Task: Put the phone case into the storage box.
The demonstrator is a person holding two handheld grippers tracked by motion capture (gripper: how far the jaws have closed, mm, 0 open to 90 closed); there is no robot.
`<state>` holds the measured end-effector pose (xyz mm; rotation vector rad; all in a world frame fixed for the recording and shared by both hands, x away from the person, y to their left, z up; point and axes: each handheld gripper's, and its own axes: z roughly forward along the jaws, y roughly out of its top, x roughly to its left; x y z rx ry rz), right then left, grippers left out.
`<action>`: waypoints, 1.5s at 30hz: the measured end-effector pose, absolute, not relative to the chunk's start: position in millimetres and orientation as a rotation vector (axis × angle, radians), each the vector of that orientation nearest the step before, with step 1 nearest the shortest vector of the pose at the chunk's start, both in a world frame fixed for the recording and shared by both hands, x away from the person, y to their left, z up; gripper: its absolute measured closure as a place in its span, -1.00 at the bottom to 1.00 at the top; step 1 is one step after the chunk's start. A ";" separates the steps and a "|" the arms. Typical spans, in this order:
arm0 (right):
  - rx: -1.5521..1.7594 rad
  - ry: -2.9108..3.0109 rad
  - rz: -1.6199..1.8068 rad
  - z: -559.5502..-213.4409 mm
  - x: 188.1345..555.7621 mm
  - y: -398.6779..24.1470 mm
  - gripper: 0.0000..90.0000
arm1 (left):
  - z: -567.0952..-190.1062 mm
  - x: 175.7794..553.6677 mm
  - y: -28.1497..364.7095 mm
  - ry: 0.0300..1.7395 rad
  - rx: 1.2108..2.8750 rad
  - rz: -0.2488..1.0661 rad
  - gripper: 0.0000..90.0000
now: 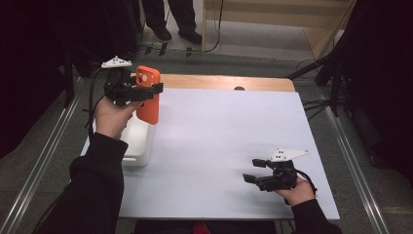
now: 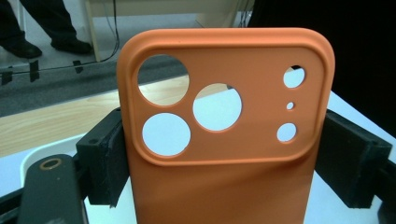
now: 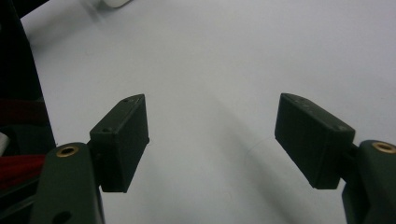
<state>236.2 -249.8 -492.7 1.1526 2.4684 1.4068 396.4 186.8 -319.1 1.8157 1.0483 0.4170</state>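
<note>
The orange phone case (image 1: 147, 95) stands upright between the left gripper's (image 1: 146, 91) 2 fingers (image 2: 103, 156), clamped by its side edges, raised above a white tray (image 1: 139, 141) at the tabletop's (image 1: 219, 131) left edge. The right gripper (image 1: 254, 170) rests low over the tabletop, well apart, fingers (image 3: 122, 140) released, nothing between them.

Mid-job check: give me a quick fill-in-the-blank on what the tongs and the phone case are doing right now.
The left tongs are shut on an ____ phone case.
The case is held above a ____ bin.
The right tongs are open and hold ____.
The case's camera cutout has three ____ round holes.

Missing words: orange; white; nothing; large
</note>
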 end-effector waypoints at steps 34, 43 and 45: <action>1.156 2.467 1.408 -492.3 233.7 -248.7 -0.45 | -328.8 450.3 200.0 1.160 1.753 0.548 -0.65; 1.162 2.462 1.409 -492.5 232.0 -248.6 -0.45 | -331.7 464.4 203.5 1.193 1.725 0.583 -0.65; 1.163 2.460 1.411 -492.5 231.8 -248.7 -0.45 | -333.0 466.5 204.6 1.201 1.712 0.589 -0.65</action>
